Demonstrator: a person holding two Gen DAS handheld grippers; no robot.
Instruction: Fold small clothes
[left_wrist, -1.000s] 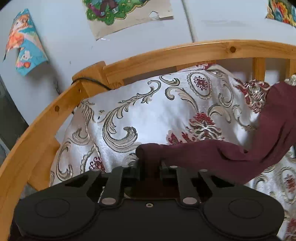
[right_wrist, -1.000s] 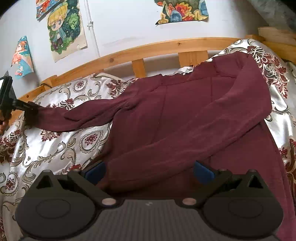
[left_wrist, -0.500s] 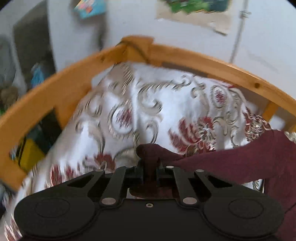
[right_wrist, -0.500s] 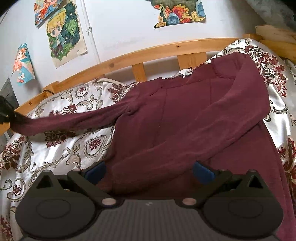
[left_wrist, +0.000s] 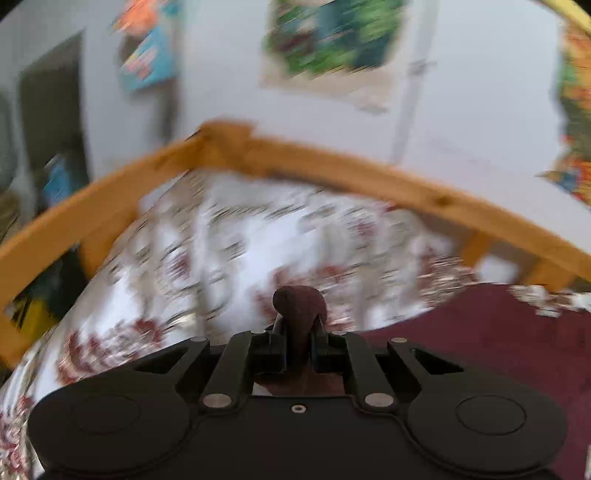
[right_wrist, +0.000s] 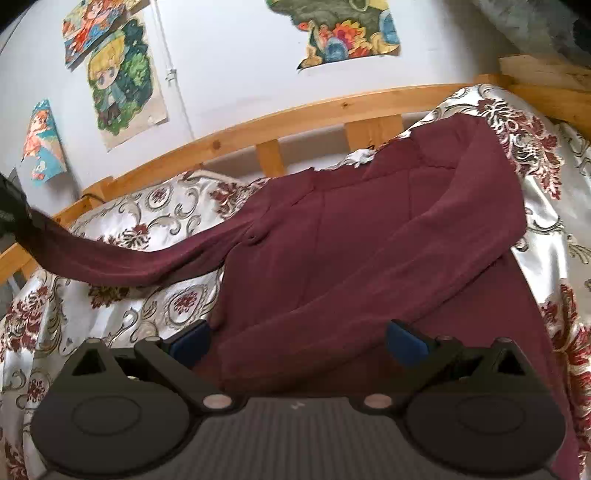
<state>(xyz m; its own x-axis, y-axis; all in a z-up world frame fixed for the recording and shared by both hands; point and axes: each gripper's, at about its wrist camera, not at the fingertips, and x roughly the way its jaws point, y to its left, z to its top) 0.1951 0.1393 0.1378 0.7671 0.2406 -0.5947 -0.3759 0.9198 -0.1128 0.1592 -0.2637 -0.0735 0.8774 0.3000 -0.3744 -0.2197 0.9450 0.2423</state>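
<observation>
Clearly the risk sits at the cuff: the left hand-held gripper (left_wrist: 297, 334) is clamped on the end of the left sleeve (right_wrist: 122, 258), with only a small knob of cloth poking out past the tips. The left wrist view is smeared with motion, so a quick swing could likely pull that thin pinch free and drop the sleeve short of the body.

The sweater (right_wrist: 369, 240) lies spread on the bed (right_wrist: 147, 206), its right sleeve already laid slantwise across the front. The lifted left sleeve hangs clear of the cover, reaching out to the left.

The right hand-held gripper (right_wrist: 299, 338) hovers with its fingers apart near the hem, gripping nothing. With nothing pinning the body, a hard tug on the sleeve could drag the sweater sideways on the slippery-looking cover and undo the fold already laid.
</observation>
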